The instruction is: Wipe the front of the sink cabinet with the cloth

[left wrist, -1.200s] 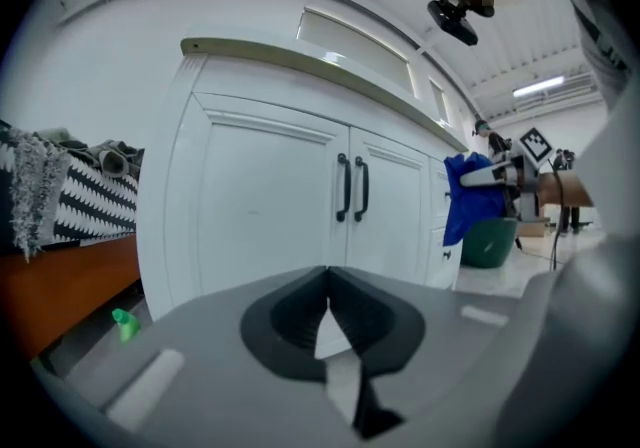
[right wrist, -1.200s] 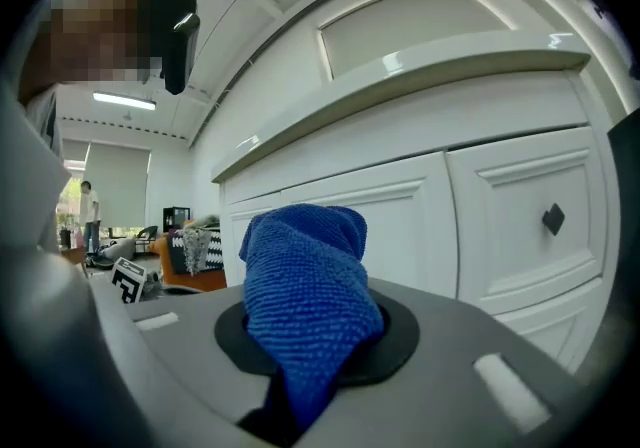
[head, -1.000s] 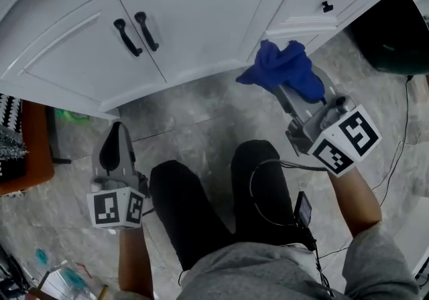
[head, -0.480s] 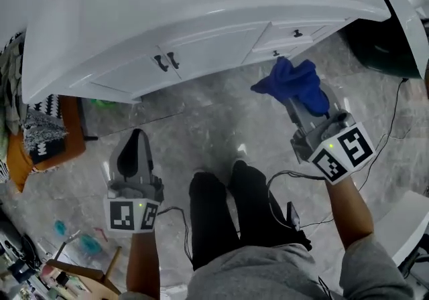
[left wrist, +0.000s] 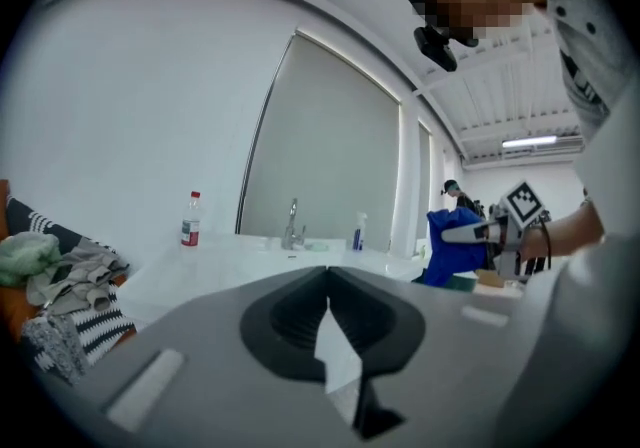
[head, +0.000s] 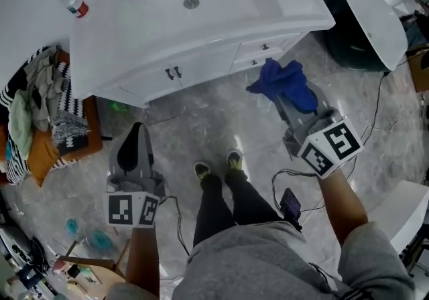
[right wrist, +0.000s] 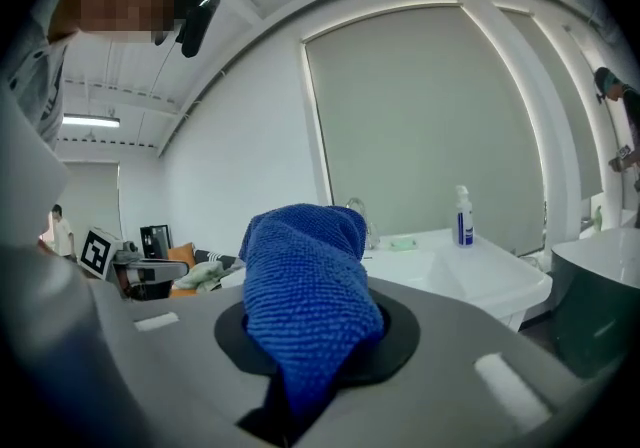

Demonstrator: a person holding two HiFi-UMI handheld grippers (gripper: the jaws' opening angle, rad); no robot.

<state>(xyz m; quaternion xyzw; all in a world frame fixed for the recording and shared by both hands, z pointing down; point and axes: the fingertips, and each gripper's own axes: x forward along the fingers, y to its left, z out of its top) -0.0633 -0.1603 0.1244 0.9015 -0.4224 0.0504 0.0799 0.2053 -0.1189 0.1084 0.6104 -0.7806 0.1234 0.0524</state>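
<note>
The white sink cabinet [head: 201, 67] stands ahead of me, seen from high above, its two dark-handled doors small under the basin [head: 188, 4]. A blue cloth [head: 285, 84] bulges out of my right gripper [head: 287, 96], which is shut on it and held above the floor, apart from the cabinet front. In the right gripper view the cloth [right wrist: 305, 286] covers the jaws. My left gripper [head: 136, 132] hangs to the left over the floor; its jaws meet, with nothing between them [left wrist: 327, 281]. From the left gripper view the cloth [left wrist: 445, 246] shows at the right.
A red-capped bottle [head: 70, 1] stands on the counter's left. Clothes are piled on an orange seat [head: 37, 124] at the left. A dark bin with a white lid [head: 372, 21] is at the right. My feet [head: 214, 168] are on the grey tiled floor, with cables trailing.
The view has risen well above the cabinet, which looks smaller and shows its basin top. Both grippers stay off the cabinet; the cloth remains in the right one.
</note>
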